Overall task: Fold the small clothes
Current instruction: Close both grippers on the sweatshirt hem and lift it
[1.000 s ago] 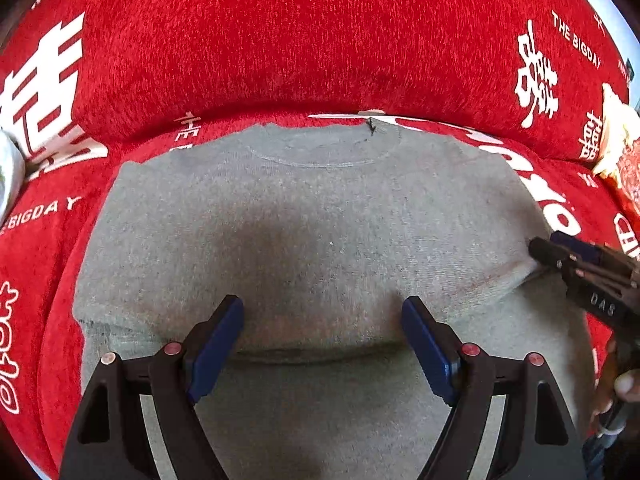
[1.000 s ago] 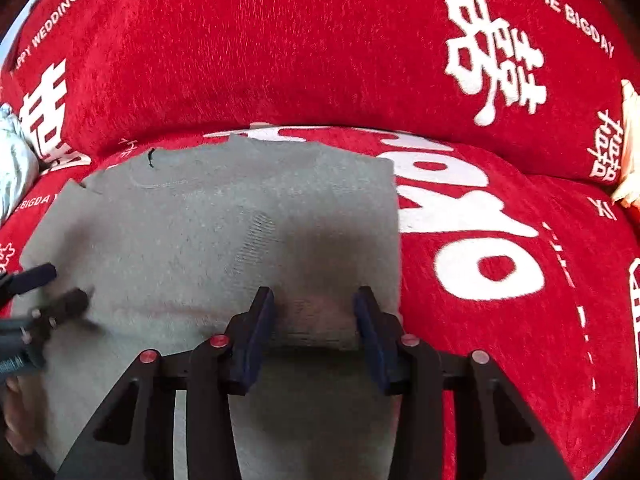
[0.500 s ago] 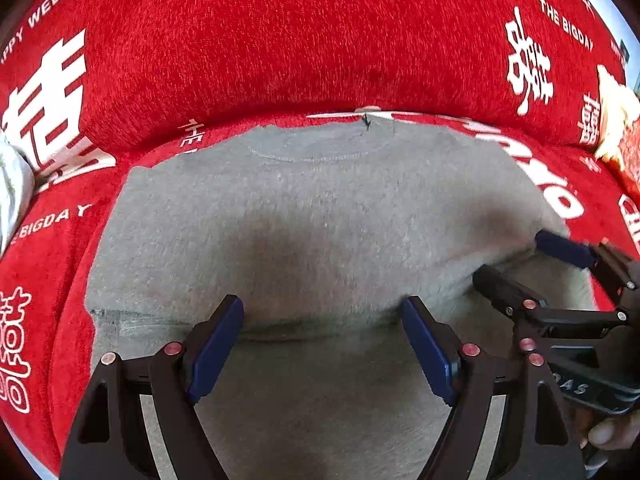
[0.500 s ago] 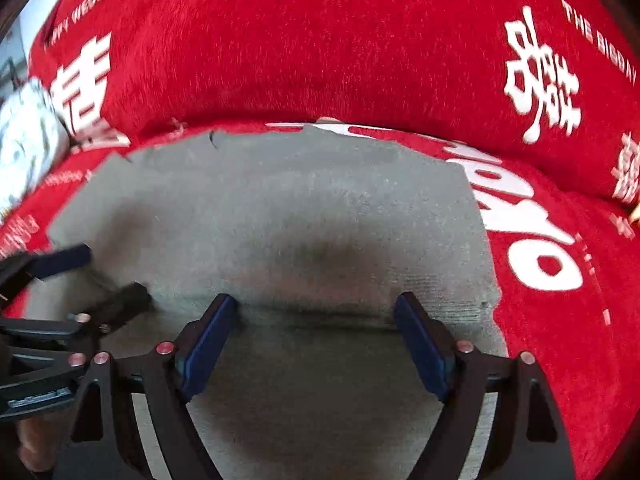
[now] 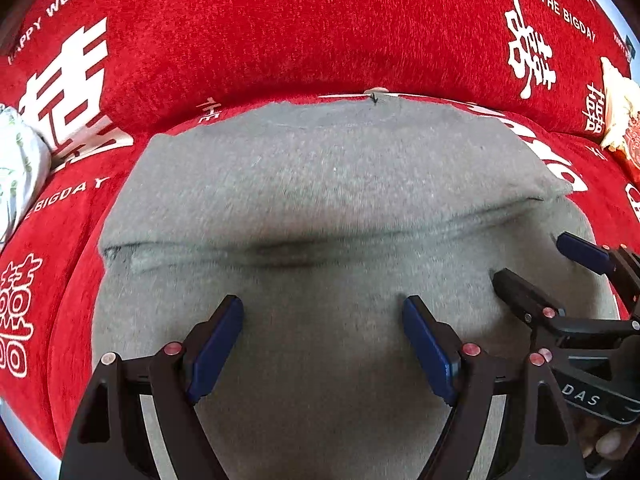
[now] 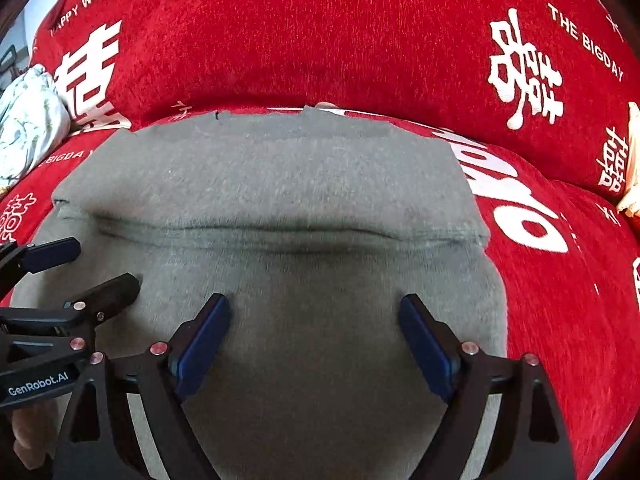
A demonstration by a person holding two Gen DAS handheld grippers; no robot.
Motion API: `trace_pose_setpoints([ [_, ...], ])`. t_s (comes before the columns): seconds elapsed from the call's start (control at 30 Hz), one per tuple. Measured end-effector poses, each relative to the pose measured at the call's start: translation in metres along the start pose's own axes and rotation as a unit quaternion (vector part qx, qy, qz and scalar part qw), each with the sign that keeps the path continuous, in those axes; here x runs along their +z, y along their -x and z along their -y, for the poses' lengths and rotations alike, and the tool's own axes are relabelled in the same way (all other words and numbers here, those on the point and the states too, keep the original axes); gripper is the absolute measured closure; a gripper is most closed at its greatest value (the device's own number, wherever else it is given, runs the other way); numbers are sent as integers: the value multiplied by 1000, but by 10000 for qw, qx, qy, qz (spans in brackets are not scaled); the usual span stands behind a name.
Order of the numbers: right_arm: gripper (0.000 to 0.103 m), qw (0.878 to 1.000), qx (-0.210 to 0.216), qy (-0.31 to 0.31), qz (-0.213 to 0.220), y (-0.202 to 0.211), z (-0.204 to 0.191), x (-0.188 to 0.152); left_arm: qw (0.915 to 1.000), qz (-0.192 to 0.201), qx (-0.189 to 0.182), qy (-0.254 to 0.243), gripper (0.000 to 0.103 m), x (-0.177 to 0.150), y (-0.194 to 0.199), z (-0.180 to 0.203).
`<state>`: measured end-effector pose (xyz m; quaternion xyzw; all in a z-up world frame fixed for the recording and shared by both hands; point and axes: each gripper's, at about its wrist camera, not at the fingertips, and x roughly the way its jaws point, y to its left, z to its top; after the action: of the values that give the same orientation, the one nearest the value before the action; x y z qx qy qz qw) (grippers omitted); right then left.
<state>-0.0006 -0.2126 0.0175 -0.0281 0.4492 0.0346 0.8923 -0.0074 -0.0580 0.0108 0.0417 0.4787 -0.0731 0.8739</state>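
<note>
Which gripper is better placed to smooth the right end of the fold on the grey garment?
Right. The right gripper hovers open nearer the right end of the grey garment; the left gripper, also open, sits further left.

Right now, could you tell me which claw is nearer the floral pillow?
Left. The left claw hovers over the grey sweater's pillow-side half; the right claw is farther from the floral pillow.

Grey sweater [image 5: 328, 184], red white-lettered sofa cover [image 5: 280, 28]

Red sofa cover [image 5: 280, 40] with white wedding lettering everywhere. Floral pillow [image 6: 28, 120] far left, some cream-coloured thing [image 5: 618, 120] far right.
</note>
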Motion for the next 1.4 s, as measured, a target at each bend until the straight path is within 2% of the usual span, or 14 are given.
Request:
trace_pose_setpoints([
  [0.13,1,10000,36,-23,36,9,0,-17,10000,57,53,38,17,-13,7,-1],
  [0.37,1,9995,73,126,273,33,-4,-49,9997,181,117,72,13,-42,25,2],
  [0.63,1,9990,112,366,246,60,-7,-90,9995,244,98,198,12,-85,51,3],
  [0.67,1,9988,120,411,233,63,-7,-95,9996,168,24,245,0,-90,54,2],
  [0.7,1,9986,129,456,219,67,-7,-100,9996,-56,-51,265,0,-97,52,2],
  [0.77,1,9979,141,622,106,73,-7,-113,9999,2,133,70,0,-111,58,8],
  [0.93,1,9943,128,999,-361,85,-5,-139,9992,-374,36,-97,0,-133,66,9],
  [1.07,1,9937,101,978,-533,92,6,-156,9988,-335,79,336,0,-145,79,-18],
  [1.13,0,9954,32,785,-541,96,16,-162,9949,-291,524,812,0,-151,85,-43],
  [1.2,0,9962,-30,558,-669,95,27,-168,9862,-355,996,1277,0,-159,86,-66],
  [1.23,0,9958,-54,467,-782,92,31,-169,9818,-476,1053,1506,0,-165,83,-77],
  [1.27,0,9949,-74,385,-928,88,34,-171,9791,-614,954,1688,0,-170,78,-83],
  [1.3,0,9947,-82,365,-955,87,34,-170,9784,-742,651,1816,0,-176,73,-86],
  [1.4,0,9942,-61,478,-958,86,30,-169,9802,-1057,-180,1664,3,-180,60,-76],
])
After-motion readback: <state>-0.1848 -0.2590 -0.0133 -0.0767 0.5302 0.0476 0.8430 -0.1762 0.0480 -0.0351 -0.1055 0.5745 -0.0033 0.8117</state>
